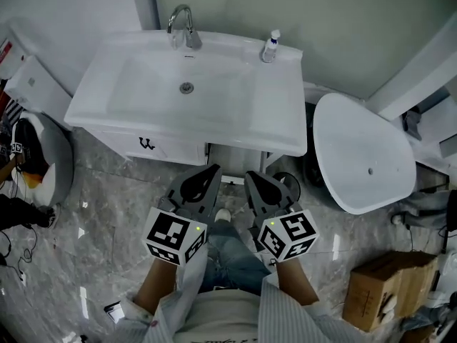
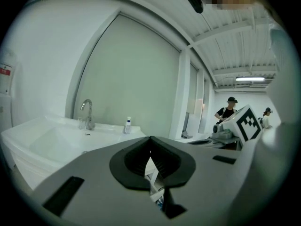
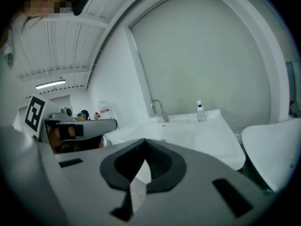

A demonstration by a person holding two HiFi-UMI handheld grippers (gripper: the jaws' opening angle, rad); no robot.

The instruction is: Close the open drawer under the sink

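A white sink [image 1: 235,95] with a chrome faucet [image 1: 183,26] stands ahead of me. Under its front edge a white drawer front [image 1: 153,147] with a small dark mark juts out past the rim at the left. My left gripper [image 1: 213,171] and right gripper [image 1: 251,177] hover side by side just in front of the cabinet, above the person's knees, both pointing at the sink. Each is shut with nothing between its jaws. The left gripper [image 2: 150,139] faces the sink [image 2: 51,142] from the right. In the right gripper view the right gripper [image 3: 143,142] looks over the sink [image 3: 188,131].
A small soap bottle [image 1: 269,46] stands on the sink's back right corner. A white oval fixture [image 1: 364,152] sits close to the right of the cabinet, with a cardboard box [image 1: 389,288] nearer me. Dark gear [image 1: 32,159] lies at the left on the marble floor [image 1: 100,213].
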